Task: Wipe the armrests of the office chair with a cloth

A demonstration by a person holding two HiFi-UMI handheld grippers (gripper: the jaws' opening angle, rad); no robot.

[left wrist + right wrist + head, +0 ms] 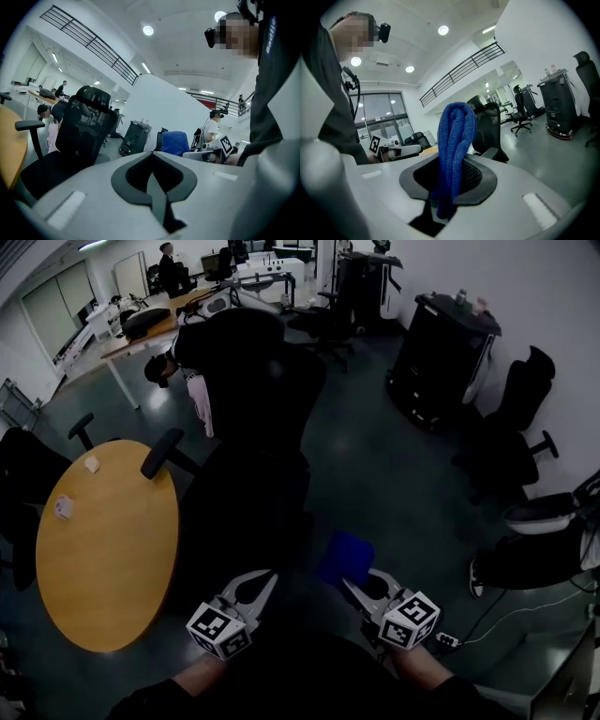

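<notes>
In the head view, the left hand-held gripper (261,585) and the right hand-held gripper (354,585) are held near the seat of a black high-backed office chair (246,502). The chair's padded black armrest (161,454) is just beside a round wooden desk (103,549). A folded blue towelling cloth (345,557) sticks out of the right one, apart from the armrest.

In the left gripper view, the jaws are clenched together on nothing, and the chair stands ahead to the left.

In the right gripper view, the jaws grasp the cloth, which rises upright between them.
</notes>
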